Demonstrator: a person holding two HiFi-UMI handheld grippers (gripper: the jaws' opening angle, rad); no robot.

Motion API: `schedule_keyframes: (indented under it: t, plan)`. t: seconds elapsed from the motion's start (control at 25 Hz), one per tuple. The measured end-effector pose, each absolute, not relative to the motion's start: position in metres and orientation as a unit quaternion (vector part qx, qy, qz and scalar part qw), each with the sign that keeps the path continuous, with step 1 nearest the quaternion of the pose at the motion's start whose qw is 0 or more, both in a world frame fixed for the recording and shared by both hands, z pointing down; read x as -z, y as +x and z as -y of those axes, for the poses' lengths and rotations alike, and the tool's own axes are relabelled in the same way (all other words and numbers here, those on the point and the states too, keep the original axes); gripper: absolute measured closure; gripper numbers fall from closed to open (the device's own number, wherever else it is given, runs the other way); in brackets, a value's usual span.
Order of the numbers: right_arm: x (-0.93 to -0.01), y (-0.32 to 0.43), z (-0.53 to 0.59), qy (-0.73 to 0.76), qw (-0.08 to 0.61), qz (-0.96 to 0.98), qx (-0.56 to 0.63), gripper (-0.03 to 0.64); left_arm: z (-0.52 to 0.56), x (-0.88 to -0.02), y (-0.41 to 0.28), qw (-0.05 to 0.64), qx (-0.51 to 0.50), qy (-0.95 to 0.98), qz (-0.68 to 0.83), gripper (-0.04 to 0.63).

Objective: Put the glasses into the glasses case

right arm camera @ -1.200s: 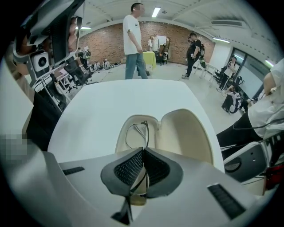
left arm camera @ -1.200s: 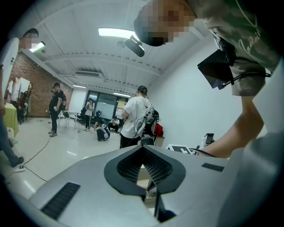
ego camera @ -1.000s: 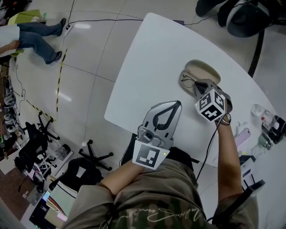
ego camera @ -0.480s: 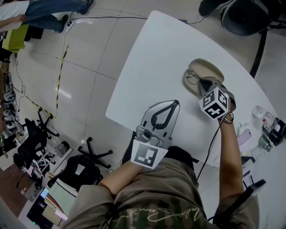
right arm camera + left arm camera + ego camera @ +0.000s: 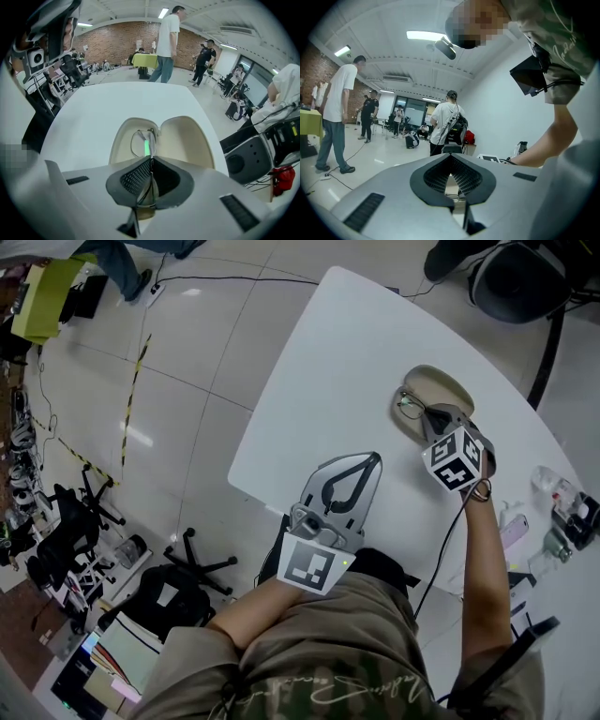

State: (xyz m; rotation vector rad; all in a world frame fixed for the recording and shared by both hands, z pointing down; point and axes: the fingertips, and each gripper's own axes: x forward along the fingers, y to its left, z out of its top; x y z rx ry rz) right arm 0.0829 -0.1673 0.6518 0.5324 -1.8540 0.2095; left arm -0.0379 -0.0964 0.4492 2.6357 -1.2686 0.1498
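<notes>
No word or number can be read for certain. Pale cursive script (image 5: pixel 323 692) runs across the person's olive shirt (image 5: pixel 281 652) in the head view — too warped to spell out. The cube (image 5: pixel 457 460) on the right gripper (image 5: pixel 425 415) and the cube face (image 5: pixel 311 568) on the left gripper (image 5: pixel 372 457) carry black-and-white square codes — no letters. The label on the bottle (image 5: pixel 551 482) is too small to read.
</notes>
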Motion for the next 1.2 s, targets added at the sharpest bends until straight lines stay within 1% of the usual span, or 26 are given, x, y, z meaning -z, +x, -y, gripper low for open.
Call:
schedule_keyframes:
  t: [0.2, 0.56, 0.8, 0.96, 1.2]
  plan:
    - [-0.647, 0.081, 0.166, 0.231, 0.561, 0.791, -0.081, 0.594, 0.111, -0.422, -0.033, 0.104, -0.046, 0.894, 0.433, 0.595]
    - [-0.643, 0.08, 0.16, 0.236, 0.558, 0.792, -0.071, 0.593, 0.115, -0.421, -0.024, 0.085, -0.039, 0.897, 0.432, 0.595]
    - [-0.638, 0.079, 0.156, 0.232, 0.564, 0.791, -0.049, 0.594, 0.149, -0.415, -0.008, 0.051, -0.022, 0.898, 0.436, 0.595]
    - [-0.635, 0.082, 0.156, 0.234, 0.566, 0.789, -0.043, 0.594, 0.17, -0.419, 0.01, 0.063, -0.02, 0.897, 0.437, 0.595]
    - [-0.625, 0.086, 0.159, 0.256, 0.558, 0.788, -0.047, 0.594, 0.184, -0.416, 0.024, 0.044, -0.022, 0.896, 0.441, 0.595]
